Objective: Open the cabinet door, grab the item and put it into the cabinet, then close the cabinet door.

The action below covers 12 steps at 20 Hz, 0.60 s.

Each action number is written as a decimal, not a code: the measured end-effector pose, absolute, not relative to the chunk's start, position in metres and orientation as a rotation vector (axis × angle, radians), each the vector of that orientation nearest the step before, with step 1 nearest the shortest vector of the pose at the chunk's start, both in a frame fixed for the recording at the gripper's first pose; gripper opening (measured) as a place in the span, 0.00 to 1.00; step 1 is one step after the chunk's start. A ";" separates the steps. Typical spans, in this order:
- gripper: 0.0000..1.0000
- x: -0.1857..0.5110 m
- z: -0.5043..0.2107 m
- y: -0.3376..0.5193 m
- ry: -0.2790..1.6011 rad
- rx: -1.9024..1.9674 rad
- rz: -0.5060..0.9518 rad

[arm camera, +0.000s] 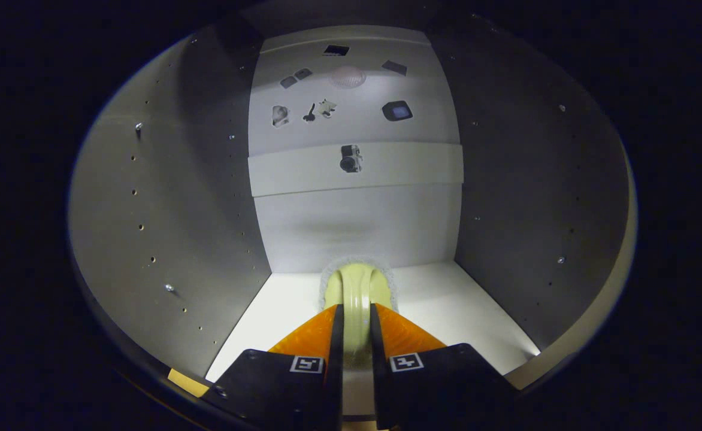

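Nearest of all, the claw (356,320) has its two fingers drawn close together, pinching a pale yellow-green item (357,287) between them; both fingers appear to press on its narrow middle ridge. That item sits just ahead of the fingertips, low inside the cabinet (165,197), over the white cabinet floor (447,299) and near the back wall (357,221). It looks smooth and rounded, perhaps plastic or rubber, so I judge it light and a little slippery; the central ridge seems the best place to grip. Farther off, small pictures (351,158) are stuck on the back wall. Grey side walls with peg holes stand left and right.
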State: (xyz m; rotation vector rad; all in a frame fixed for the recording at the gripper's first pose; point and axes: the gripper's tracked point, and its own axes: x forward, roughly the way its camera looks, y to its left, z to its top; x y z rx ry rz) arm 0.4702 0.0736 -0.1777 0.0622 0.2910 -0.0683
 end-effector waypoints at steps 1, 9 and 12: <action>0.25 0.470 -0.179 0.071 0.295 0.060 -0.074; 0.27 0.465 -0.172 0.073 0.273 0.070 -0.051; 0.41 0.437 -0.144 0.080 0.226 0.034 -0.037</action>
